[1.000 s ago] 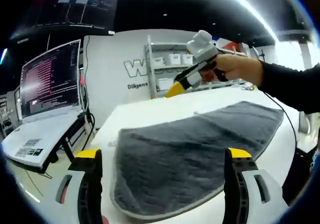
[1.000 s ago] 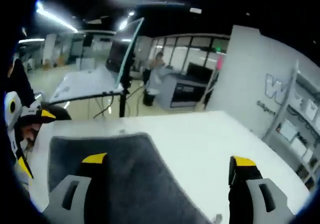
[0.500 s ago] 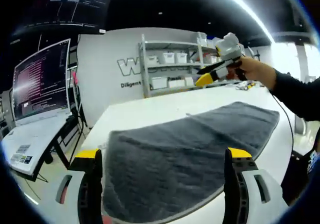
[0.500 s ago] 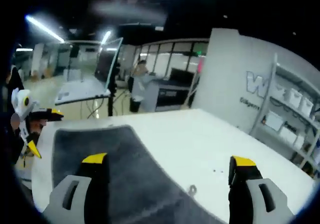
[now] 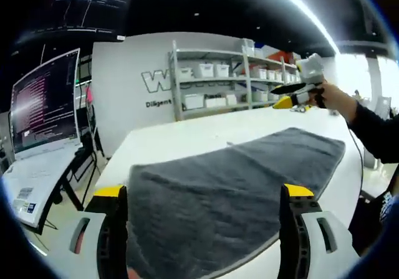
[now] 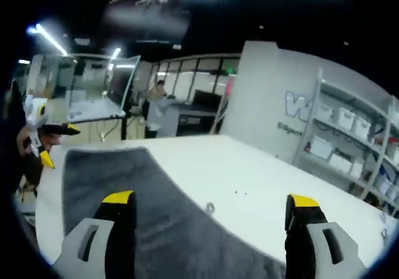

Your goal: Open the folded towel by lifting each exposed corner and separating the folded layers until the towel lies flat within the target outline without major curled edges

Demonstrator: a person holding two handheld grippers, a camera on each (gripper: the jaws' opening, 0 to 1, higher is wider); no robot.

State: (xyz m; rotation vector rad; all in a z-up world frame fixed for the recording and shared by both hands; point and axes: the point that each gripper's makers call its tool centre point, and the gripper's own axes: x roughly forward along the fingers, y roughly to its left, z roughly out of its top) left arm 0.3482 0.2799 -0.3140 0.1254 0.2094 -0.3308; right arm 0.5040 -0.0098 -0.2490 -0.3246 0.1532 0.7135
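As far as visible, grey towel [image 5: 230,185] lies spread flat on white bench [image 5: 181,136]; outline unseen; left hand-held gripper [image 5: 202,195] and right hand-held gripper [image 6: 212,201] released, raised clear, grasping nothing

The towel [image 5: 230,192] was seen as a thick grey cloth with a matt, napped pile, rough and fuzzy across its face, finished along the near edge by a paler stitched hem. In the right gripper view the same cloth [image 6: 124,185] was shown equally dull. The table [image 5: 187,139] was presented as a smooth white top with a faint sheen under the ceiling lights. The left gripper [image 5: 206,235] was made of hard plastic, light grey in the body, black along the jaws, with matt yellow tips; the right gripper [image 6: 212,238] was built alike. The shelving [image 5: 218,83] looked like pale painted metal carrying white plastic bins.
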